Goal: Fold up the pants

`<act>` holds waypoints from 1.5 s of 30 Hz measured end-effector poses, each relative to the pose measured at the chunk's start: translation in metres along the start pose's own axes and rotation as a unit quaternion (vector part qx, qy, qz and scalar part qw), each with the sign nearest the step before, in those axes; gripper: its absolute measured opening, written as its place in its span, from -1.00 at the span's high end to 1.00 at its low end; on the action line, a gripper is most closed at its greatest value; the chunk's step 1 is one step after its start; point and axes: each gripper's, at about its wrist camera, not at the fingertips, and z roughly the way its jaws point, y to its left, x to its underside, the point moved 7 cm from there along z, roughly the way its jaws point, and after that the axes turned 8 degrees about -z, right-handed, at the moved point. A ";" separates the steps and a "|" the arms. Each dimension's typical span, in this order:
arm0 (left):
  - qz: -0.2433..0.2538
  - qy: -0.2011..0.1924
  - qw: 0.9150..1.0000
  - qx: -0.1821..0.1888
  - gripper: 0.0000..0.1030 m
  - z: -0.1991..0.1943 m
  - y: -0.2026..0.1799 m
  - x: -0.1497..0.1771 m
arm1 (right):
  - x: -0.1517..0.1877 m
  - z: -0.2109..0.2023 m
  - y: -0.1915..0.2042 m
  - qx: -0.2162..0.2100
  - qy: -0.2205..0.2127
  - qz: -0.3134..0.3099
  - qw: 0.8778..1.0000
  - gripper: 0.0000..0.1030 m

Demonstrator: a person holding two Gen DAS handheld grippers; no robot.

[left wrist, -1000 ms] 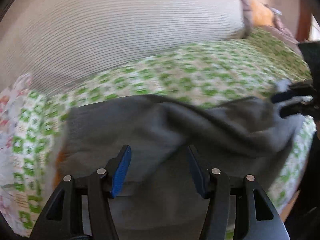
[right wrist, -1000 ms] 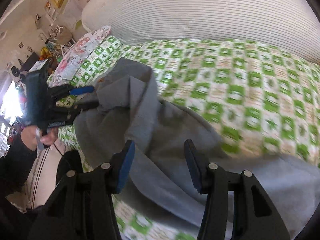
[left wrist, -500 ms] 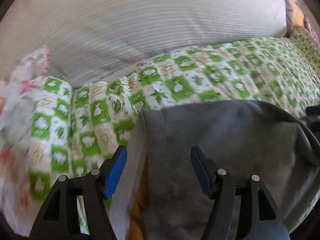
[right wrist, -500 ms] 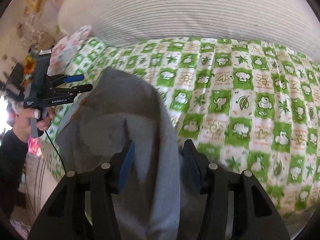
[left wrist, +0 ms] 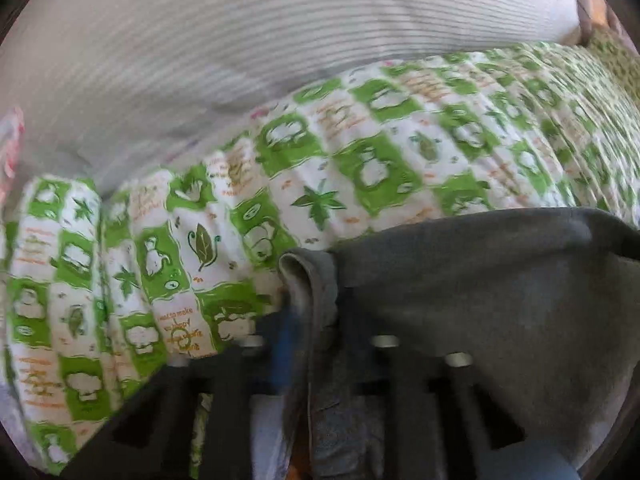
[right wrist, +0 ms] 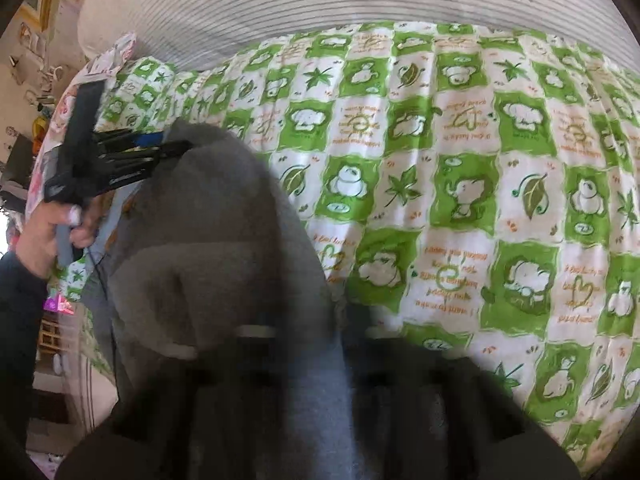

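- Both grippers have closed since a second ago: left gripper (left wrist: 312,320) pinches the grey pants (left wrist: 480,300) edge.
- Right gripper (right wrist: 308,336) clamps the pants on the green-checked bed (right wrist: 460,160).

Green-checked bed cover (right wrist: 460,168); grey pants (right wrist: 208,216), striped bolster (left wrist: 240,40) on it

The left wrist camera is looking along its fingers, very close to the pants (left wrist: 460,300), facing the cushion (left wrist: 280,40). The right wrist camera is sitting just as close, facing the same sheet (right wrist: 460,184) and cushion, and catching the left gripper (right wrist: 176,146) on its left.
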 end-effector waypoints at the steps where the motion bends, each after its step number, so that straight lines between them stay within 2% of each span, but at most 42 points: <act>1: 0.005 -0.012 1.000 -0.011 0.73 -0.008 -0.003 -0.001 | -0.003 -0.005 -0.002 0.002 -0.012 0.008 1.000 0.86; 6: -0.041 -0.072 0.997 0.002 0.73 -0.068 0.013 -0.007 | -0.019 -0.044 0.003 0.005 -0.077 0.015 0.997 0.86; 11: -0.069 -0.154 0.986 -0.002 0.73 -0.153 0.037 -0.007 | -0.038 -0.104 0.037 0.001 -0.146 -0.024 0.989 0.86; 13: -0.079 -0.182 0.980 0.001 0.73 -0.184 0.045 0.006 | -0.035 -0.124 0.059 -0.002 -0.162 -0.057 0.985 0.86; 16: -0.088 -0.203 0.975 0.000 0.73 -0.208 0.052 0.031 | -0.014 -0.135 0.088 0.005 -0.161 -0.100 0.982 0.86; 22: -0.117 -0.198 0.973 -0.001 0.73 -0.212 0.058 0.095 | 0.045 -0.111 0.132 0.011 -0.119 -0.160 0.980 0.86; 27: -0.154 -0.189 0.970 0.010 0.72 -0.200 0.059 0.139 | 0.086 -0.080 0.150 0.004 -0.081 -0.179 0.981 0.86; 30: -0.175 -0.195 0.965 0.022 0.72 -0.195 0.058 0.165 | 0.101 -0.065 0.156 0.000 -0.062 -0.179 0.982 0.86; 39: -0.217 -0.192 0.955 0.058 0.71 -0.175 0.058 0.217 | 0.139 -0.043 0.173 -0.011 -0.028 -0.206 0.978 0.87; 45: -0.217 -0.171 0.958 0.072 0.58 -0.166 0.053 0.232 | 0.156 -0.031 0.175 -0.010 0.005 -0.221 0.975 0.77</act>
